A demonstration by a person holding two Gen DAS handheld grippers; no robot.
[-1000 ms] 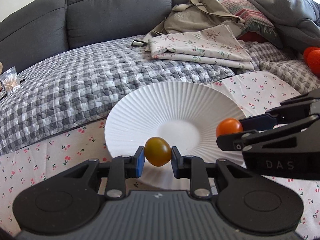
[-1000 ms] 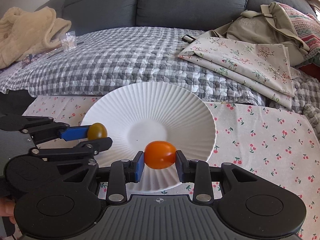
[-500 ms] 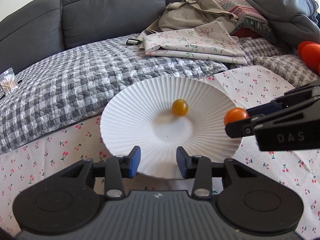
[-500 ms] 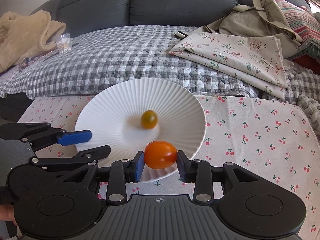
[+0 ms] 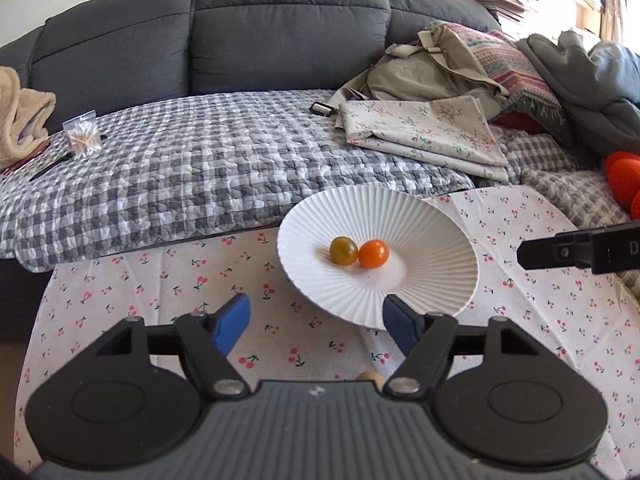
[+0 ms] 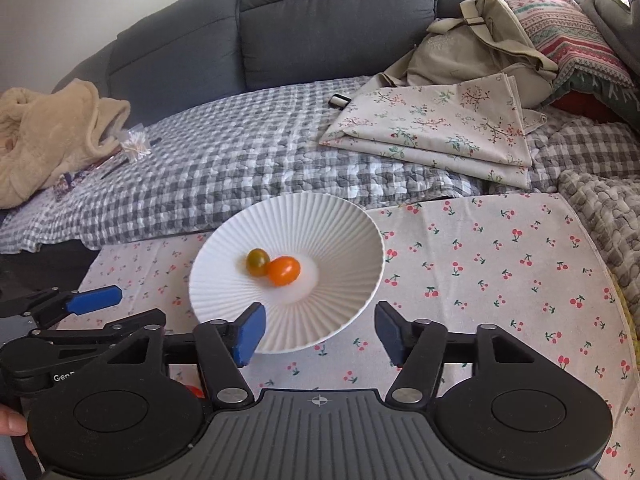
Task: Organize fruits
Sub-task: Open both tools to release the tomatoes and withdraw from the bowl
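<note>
**Two tomatoes on plate; both claws spread and empty**

Item 1: orange tomato (image 5: 373,254), lying in the well of the white ribbed plate (image 5: 432,236), long axis roughly across the right wrist view. Item 2: greenish-brown tomato (image 5: 343,251), touching the orange one on its left side. The plate sits on the cherry-print cloth (image 5: 540,320), near the cloth's far edge, against the checked quilt (image 5: 200,184).

Left gripper (image 5: 316,322): jaws have just been opening, now spread, nothing between the pads; plate lies ahead and slightly right of it. Right gripper (image 6: 318,332): jaws likewise just opened, spread, empty; tomatoes lie ahead and slightly left. Both stand about equally near.

Judgement: these two fruits appear placed. A small pale round object (image 5: 370,378) shows below the left claw, near the cloth's near edge; identity uncertain.
</note>
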